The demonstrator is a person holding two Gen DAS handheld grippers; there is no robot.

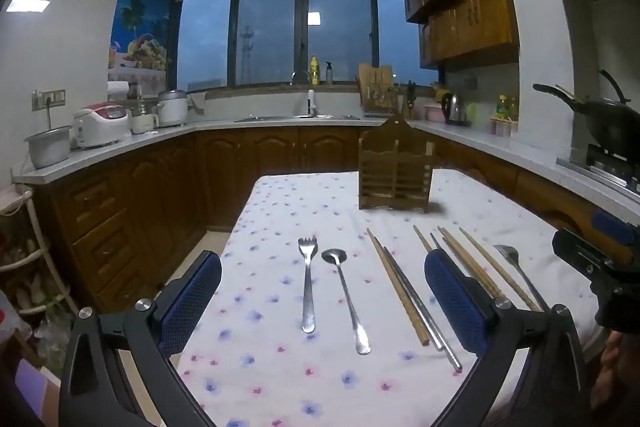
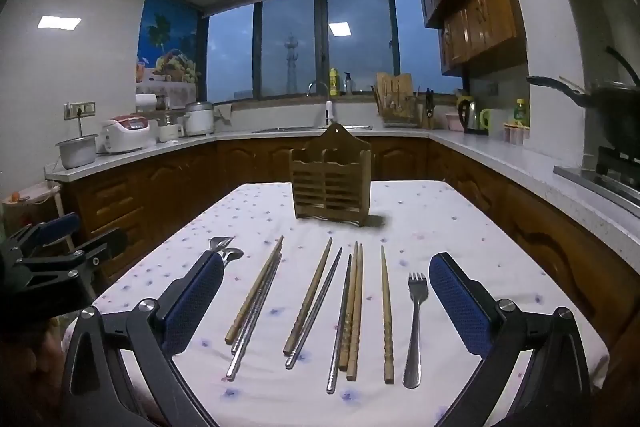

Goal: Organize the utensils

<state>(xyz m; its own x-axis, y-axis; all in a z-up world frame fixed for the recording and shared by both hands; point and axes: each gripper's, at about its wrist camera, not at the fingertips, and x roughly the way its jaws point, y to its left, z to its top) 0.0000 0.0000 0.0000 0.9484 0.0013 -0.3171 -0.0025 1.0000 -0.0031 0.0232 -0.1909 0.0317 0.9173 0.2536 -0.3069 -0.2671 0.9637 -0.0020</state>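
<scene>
Utensils laid out in a row on the flowered tablecloth, long axes running from the near edge toward the wooden holder, heads and tips pointing away. Left gripper spread wide, grasping nothing, above fork and spoon. Right gripper likewise released, above the chopsticks, wooden and metal mixed, and a second fork. Left view alone showing the spoon whole; right view only its bowl beside a blue pad. Bare cloth between row and holder; table edges close on both sides
</scene>
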